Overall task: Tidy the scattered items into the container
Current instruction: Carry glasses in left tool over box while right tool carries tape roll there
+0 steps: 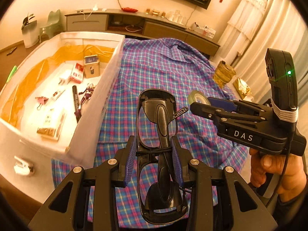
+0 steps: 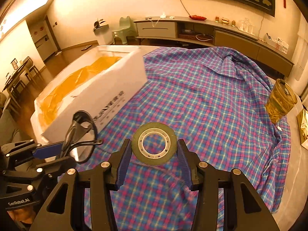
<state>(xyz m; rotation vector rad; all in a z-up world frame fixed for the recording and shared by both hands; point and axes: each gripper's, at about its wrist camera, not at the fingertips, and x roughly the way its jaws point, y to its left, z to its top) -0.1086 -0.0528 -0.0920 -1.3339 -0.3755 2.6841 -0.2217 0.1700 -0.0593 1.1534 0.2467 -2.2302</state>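
From the left wrist we see our left tongs [image 1: 154,154] clamped on folded black glasses [image 1: 159,134] above the plaid cloth [image 1: 154,67]; the white box [image 1: 107,88] lies left, small items inside. From the right wrist, our right tongs [image 2: 154,154] grip a tape roll [image 2: 154,143] over the cloth, box at upper left
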